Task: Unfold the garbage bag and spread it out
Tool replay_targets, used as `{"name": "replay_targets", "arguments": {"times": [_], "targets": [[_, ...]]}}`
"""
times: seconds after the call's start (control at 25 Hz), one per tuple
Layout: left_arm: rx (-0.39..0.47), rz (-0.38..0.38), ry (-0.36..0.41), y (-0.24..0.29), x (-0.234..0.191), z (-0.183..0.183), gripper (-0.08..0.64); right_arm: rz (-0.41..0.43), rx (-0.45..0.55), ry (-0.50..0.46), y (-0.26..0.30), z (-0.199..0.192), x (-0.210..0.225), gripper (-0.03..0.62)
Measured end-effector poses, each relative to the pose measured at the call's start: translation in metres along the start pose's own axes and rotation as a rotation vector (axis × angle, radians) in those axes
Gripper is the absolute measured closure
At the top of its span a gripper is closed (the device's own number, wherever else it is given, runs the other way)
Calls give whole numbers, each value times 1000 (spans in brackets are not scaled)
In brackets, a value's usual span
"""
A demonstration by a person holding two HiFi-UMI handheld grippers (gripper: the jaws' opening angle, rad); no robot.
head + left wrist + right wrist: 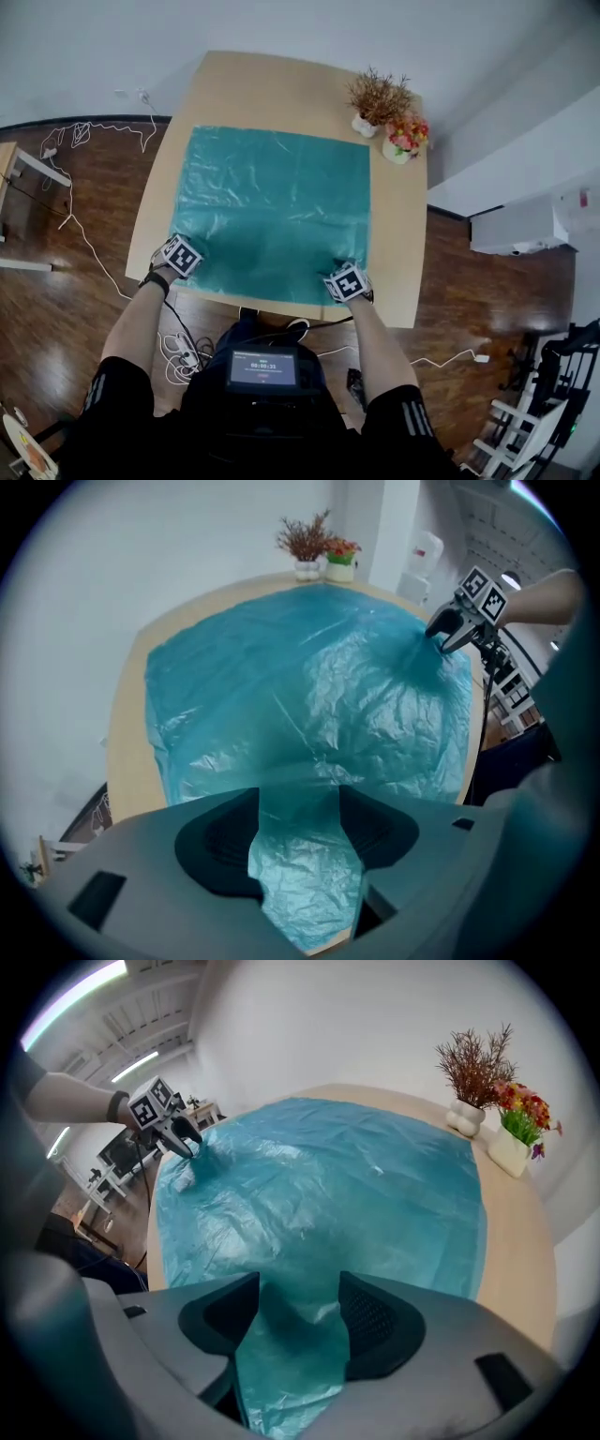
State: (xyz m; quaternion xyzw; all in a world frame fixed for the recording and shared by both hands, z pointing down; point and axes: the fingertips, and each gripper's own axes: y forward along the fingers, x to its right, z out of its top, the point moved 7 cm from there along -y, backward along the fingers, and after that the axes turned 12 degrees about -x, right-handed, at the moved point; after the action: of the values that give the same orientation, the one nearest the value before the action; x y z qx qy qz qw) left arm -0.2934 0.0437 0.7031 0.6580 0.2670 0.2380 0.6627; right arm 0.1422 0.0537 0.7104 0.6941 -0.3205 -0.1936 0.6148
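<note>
The translucent teal plastic garbage bag (pixel 272 211) lies unfolded and spread as one wrinkled sheet over most of the light wooden counter (pixel 405 253). Its near edge runs close to the near edge of the counter.

The left tongs (pixel 298 832) sit at the near-left corner of the bag. Their jaws stand wide apart. A strip of the bag film passes loosely between them, and the pads do not press on it.

The right tongs (pixel 295 1321) sit at the near-right corner of the bag. Their jaws also stand wide apart, with slack film lying in the gap, not clamped.

At the far-right corner of the counter, just beyond the bag, stand a white vase of dried brown twigs (pixel 378 98) and a white pot of pink and orange flowers (pixel 405 139).
</note>
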Motion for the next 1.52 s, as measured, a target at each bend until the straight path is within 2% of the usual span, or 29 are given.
{"name": "replay_targets", "arguments": {"times": [0.16,0.32,0.4,0.56,0.68,0.8,0.92,1.04,1.28,1.52], "targets": [[7,7,6,-3,-15,1,258,-26,-7,30,2,0,1,293],[29,23,42,-5,-21,4,255,-44,-2,67,5,-5,-4,293],[44,5,69,1,-23,8,255,-43,12,88,1,-1,-7,293],[30,36,85,-5,-27,10,255,-43,75,128,-6,0,-7,288],[120,58,62,-23,-28,13,255,-71,202,115,-30,12,-13,287],[262,9,31,-45,-17,17,256,-92,303,101,-53,13,-17,289],[339,-4,38,-67,-4,18,256,-98,366,103,-80,17,-26,319],[411,-23,50,-91,10,18,256,-109,451,146,-104,18,-32,350],[512,-49,73,-121,36,16,256,-105,632,223,-153,27,-59,359],[524,-26,129,-128,48,0,256,-134,673,246,-175,18,-74,360]]}}
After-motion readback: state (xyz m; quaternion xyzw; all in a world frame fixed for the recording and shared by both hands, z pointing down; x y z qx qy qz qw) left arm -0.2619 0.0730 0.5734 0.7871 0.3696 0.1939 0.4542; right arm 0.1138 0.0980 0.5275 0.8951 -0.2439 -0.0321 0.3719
